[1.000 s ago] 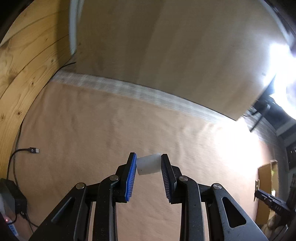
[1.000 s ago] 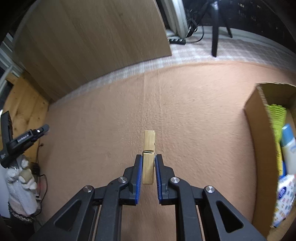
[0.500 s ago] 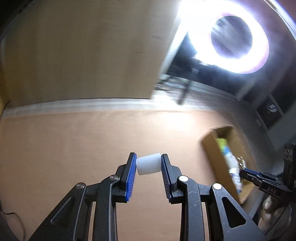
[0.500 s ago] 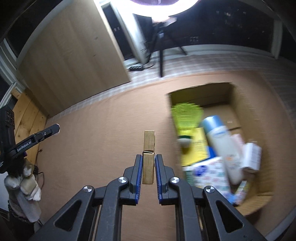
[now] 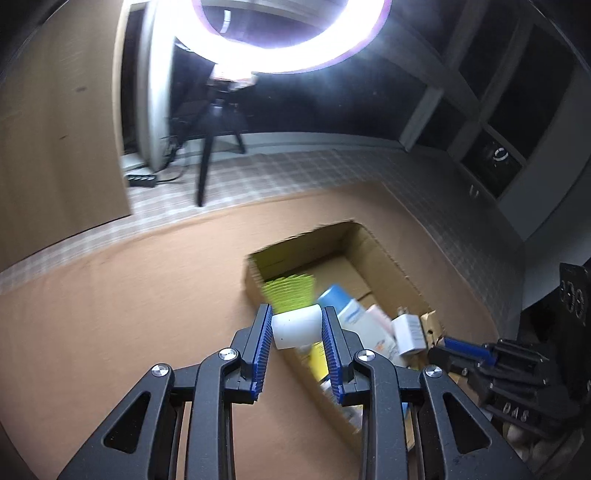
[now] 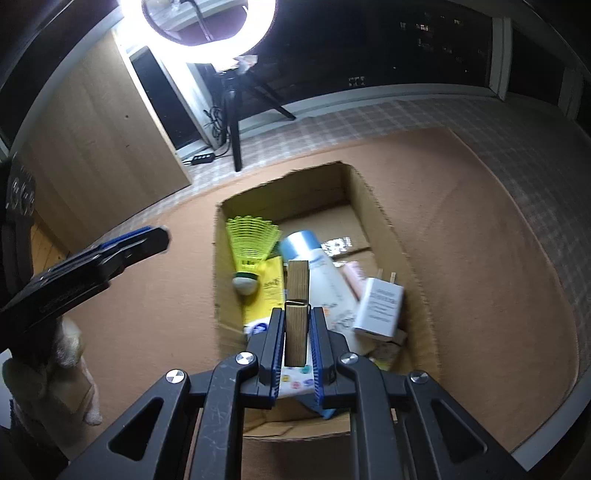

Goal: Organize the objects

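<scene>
From the left wrist view, the left claw (image 5: 297, 334) sits at lower centre of the frame, its blue-padded fingers (image 5: 260, 349) clenched on a small white cylinder (image 5: 296, 326) lying crosswise between them. Behind and to the right of the claw tips lies an open cardboard box (image 5: 384, 254) on a brown carpet (image 5: 122, 317). Inside the box, partly blurred, are a yellow-green shuttlecock (image 5: 290, 291), a pale blue-capped bottle (image 5: 341, 299) and a white charger plug (image 5: 406, 334). At the right edge of the frame the right claw (image 5: 458, 349) reaches in, dark with a blue pad; from here I cannot tell what it carries. A bright ring light (image 5: 273, 48) on a tripod fills the top centre.

From the right wrist view, the right claw (image 6: 297, 345) at lower centre is clenched on a wooden clothespin (image 6: 297, 306), which stands upright along the fingers and sticks out past their tips. The clothespin hangs over the near half of the cardboard box (image 6: 384, 221), which occupies the middle of the frame. In the box, the shuttlecock (image 6: 251, 251) lies at the left with its cork toward the camera, the bottle (image 6: 317, 266) lies just right of it, and the charger plug (image 6: 378, 306) sits at the right. The left claw (image 6: 147, 240) enters from the left edge, over the carpet (image 6: 480, 240) beside the box. The ring light (image 6: 199, 29) glows at upper left.
</scene>
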The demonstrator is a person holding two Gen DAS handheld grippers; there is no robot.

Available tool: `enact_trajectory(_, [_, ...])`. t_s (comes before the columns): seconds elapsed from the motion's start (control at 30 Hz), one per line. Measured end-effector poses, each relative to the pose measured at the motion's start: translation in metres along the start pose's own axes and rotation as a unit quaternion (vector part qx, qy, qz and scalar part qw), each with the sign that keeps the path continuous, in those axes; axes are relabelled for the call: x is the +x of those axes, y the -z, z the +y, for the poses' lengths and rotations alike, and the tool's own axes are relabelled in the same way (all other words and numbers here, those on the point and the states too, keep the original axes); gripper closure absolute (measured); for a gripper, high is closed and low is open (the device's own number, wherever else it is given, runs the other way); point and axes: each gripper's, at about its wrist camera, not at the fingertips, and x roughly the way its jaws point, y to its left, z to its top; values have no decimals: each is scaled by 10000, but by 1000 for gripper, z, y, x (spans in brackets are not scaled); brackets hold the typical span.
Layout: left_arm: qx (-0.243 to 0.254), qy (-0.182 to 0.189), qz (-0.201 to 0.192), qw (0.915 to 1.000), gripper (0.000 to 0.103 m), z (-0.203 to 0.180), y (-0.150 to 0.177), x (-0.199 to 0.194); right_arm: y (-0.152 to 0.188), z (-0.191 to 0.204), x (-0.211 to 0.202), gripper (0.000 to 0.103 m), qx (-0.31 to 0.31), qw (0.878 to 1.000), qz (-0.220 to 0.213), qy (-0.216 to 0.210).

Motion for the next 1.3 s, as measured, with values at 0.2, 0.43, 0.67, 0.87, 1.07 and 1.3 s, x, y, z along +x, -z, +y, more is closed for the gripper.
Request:
enact_trajectory(0.2, [91,84,116,9999,74,-23,-7,26,-1,-14,0,91,-12,10000,-2,-31])
enact_trajectory(0.43, [281,141,134,9994,51,-41,-11,36,-2,-18,-3,66,-111,9998,-62,-152])
enact_trajectory(0.67, [226,-20,-56,9997,29,-32,-14,25,-2,-24,-12,51,-41,9997,-213,-147])
enact_trajectory(0.87, [90,-126,-52,9999,28,-10,-6,8,-1,-18,-17,51,-37,9995,-251,-198])
enact_trajectory(1.07, [42,-385,-85,9992,28,15,18,-22,6,9,-23,51,-248,9989,-332,-205])
enact_trajectory(1.3, [-204,-838,-197,9961,28,61,55,-79,21,58,-31,51,-634,9967,-440,-247])
